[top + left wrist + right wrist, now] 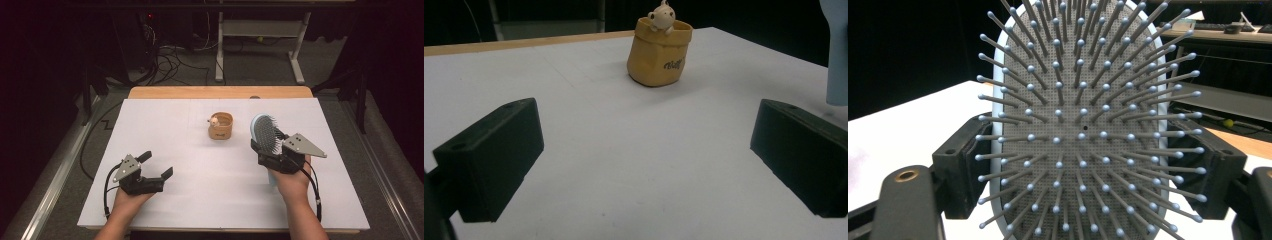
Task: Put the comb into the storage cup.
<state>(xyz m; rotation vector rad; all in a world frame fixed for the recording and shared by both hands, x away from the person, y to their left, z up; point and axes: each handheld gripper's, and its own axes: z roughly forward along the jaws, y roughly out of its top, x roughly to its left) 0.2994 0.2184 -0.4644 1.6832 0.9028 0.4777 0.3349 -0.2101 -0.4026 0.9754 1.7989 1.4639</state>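
The hairbrush [265, 132] handle is hidden behind the right gripper [272, 152] and hand. The print on the tan pouch [660, 52] is too blurred to read.

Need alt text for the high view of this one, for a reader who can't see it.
Seen from above, the right gripper holds a pale blue hairbrush upright over a white table, bristles facing the person. The left gripper rests near the table's front left, jaws open and holding nothing. A small tan pouch-shaped cup with a little figure at its rim stands mid-table.
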